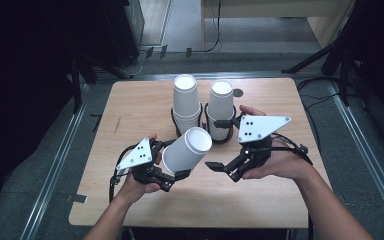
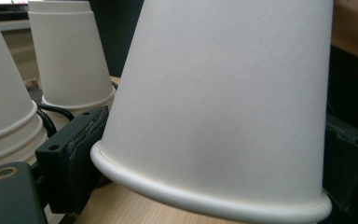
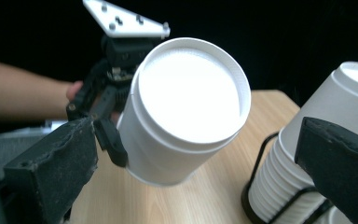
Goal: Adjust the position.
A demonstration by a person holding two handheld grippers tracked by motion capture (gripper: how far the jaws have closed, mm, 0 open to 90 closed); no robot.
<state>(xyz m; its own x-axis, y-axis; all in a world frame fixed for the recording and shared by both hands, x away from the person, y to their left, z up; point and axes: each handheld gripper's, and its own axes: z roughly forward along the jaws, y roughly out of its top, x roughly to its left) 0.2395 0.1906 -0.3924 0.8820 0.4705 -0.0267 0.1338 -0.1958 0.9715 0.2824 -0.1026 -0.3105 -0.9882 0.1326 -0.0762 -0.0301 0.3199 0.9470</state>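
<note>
My left gripper is shut on a white paper cup near its rim and holds it tilted above the table, closed base up and to the right. In the left gripper view the cup sits between both black pads, which press on its wall. My right gripper stands open just right of the cup's base, apart from it. In the right gripper view the cup's base faces the camera past my wide jaws, with the left gripper behind it.
Two stacks of upturned white cups stand in black wire holders at the back middle of the wooden table: a left stack and a right stack. The right stack is close to my right gripper's far jaw.
</note>
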